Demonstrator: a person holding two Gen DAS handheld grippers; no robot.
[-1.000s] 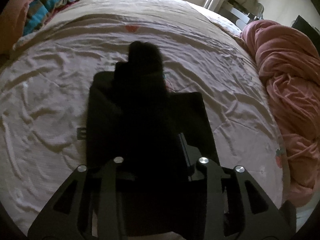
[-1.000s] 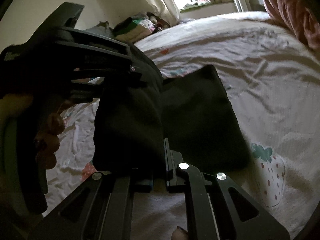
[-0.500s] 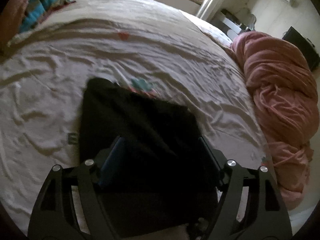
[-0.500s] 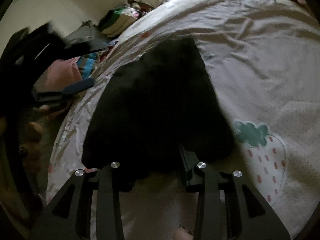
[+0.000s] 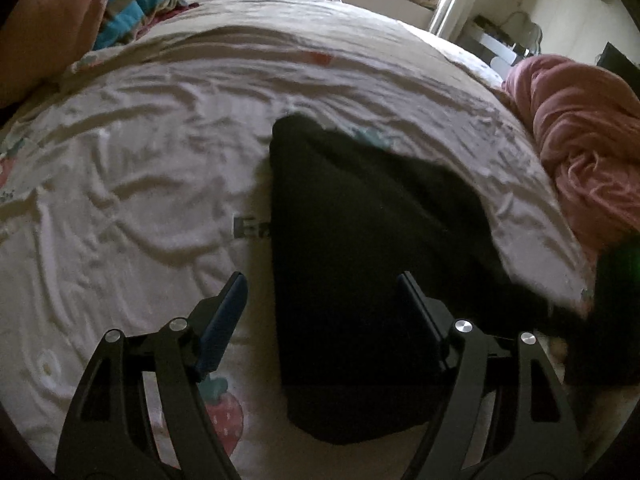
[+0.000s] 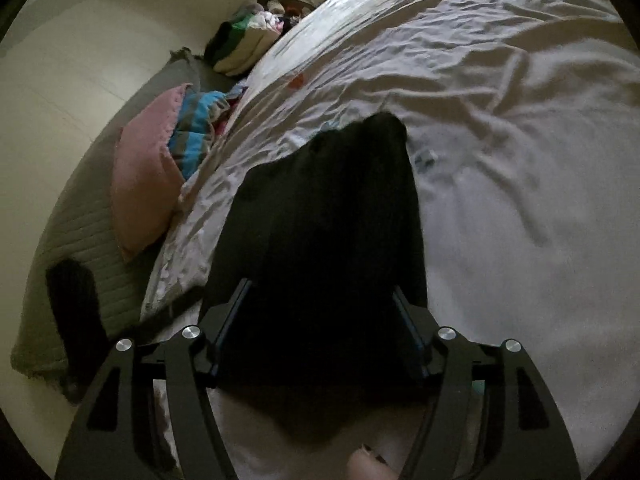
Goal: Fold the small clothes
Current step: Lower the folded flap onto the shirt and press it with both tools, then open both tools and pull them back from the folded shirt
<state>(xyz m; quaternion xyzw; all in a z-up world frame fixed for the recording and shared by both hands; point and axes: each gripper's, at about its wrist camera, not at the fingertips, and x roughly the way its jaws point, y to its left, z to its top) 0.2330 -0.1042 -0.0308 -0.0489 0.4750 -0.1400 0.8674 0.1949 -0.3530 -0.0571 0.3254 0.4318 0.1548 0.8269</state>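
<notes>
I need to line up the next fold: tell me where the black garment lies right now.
The black garment lies flat on the white bed sheet, right of centre in the left wrist view, left of the pink blanket; in the right wrist view it fills the centre, between the open right tool fingers.

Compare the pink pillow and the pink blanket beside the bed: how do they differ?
The pink pillow is smooth, flat and leaning at the bed's left edge; the pink blanket is heaped in deep wrinkles on the right side. The pillow rests against striped blue fabric; the blanket lies alone on the white sheet. Both are pink and away from the folded black garment.
</notes>
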